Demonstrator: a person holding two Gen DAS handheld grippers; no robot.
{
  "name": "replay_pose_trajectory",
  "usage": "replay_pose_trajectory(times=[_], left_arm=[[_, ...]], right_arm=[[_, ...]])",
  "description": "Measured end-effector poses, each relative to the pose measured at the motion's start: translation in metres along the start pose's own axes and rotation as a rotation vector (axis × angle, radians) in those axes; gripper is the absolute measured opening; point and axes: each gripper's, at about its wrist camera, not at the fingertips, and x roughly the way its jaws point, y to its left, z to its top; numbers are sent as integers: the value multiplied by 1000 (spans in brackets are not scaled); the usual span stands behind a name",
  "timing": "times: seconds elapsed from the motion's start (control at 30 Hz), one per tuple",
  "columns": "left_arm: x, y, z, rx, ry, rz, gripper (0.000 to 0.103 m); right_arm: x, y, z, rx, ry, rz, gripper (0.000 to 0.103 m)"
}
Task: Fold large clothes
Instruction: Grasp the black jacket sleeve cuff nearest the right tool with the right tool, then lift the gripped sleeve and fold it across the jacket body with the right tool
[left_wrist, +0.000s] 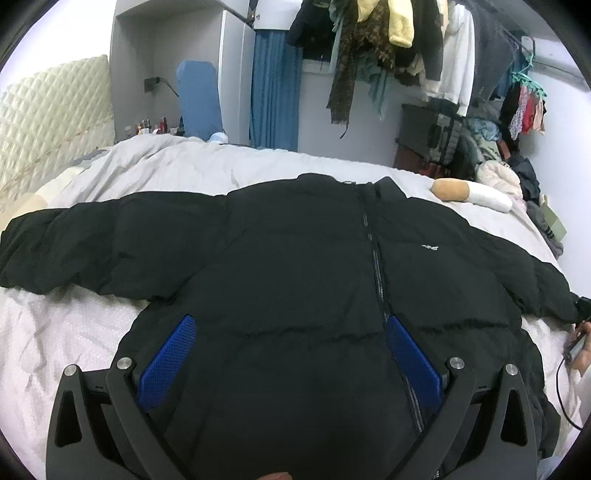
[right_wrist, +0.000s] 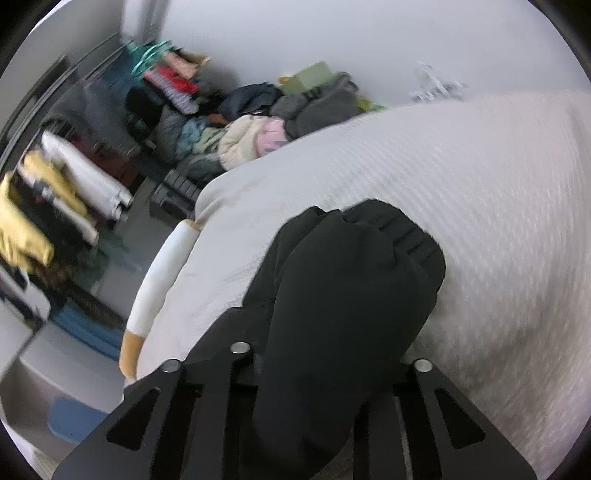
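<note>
A black puffer jacket lies front up on the bed with its zipper closed and both sleeves spread out. My left gripper hangs open just over its lower front, with the blue pads wide apart on either side of the fabric. In the right wrist view the ribbed cuff end of the jacket's sleeve runs out from between the jaws of my right gripper, which is shut on it. The sleeve hides that gripper's fingertips. At the far right of the left wrist view a person's hand sits at that sleeve's end.
The bed's pale quilt stretches under the jacket. A tan and white plush toy lies near the bed's far right edge. Clothes hang on a rack beyond, and heaps of clothes lie on the floor.
</note>
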Motion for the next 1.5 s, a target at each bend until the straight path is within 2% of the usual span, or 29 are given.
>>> replay_pose_trajectory(times=[0.2, 0.37, 0.47, 0.57, 0.7, 0.93, 1.07, 1.2, 1.37, 1.5], left_arm=[[-22, 14, -17, -2, -10, 22, 103], [-55, 20, -27, 25, -14, 9, 103], [-78, 22, -30, 47, -59, 20, 103], [-92, 25, -32, 66, -84, 21, 103], [-108, 31, -35, 74, -106, 15, 103], [-113, 60, -39, 41, -105, 19, 103], [-111, 74, -39, 41, -126, 40, 103], [-107, 89, -40, 31, -129, 49, 103], [-101, 107, -38, 16, -129, 76, 103], [-94, 117, -39, 35, -103, 108, 103]], right_arm=[[-20, 18, 19, -39, -28, 45, 7], [-57, 63, 40, -107, -80, 83, 6], [-81, 104, 48, -193, -106, 85, 6], [-113, 162, 55, -293, -139, 110, 6], [-150, 241, 44, -438, -166, 152, 6], [-212, 385, -12, -686, -198, 279, 7], [-234, 454, -66, -774, -194, 375, 7], [-242, 497, -124, -835, -161, 455, 8], [-238, 542, -221, -926, -59, 548, 9], [-234, 558, -296, -996, 28, 606, 10]])
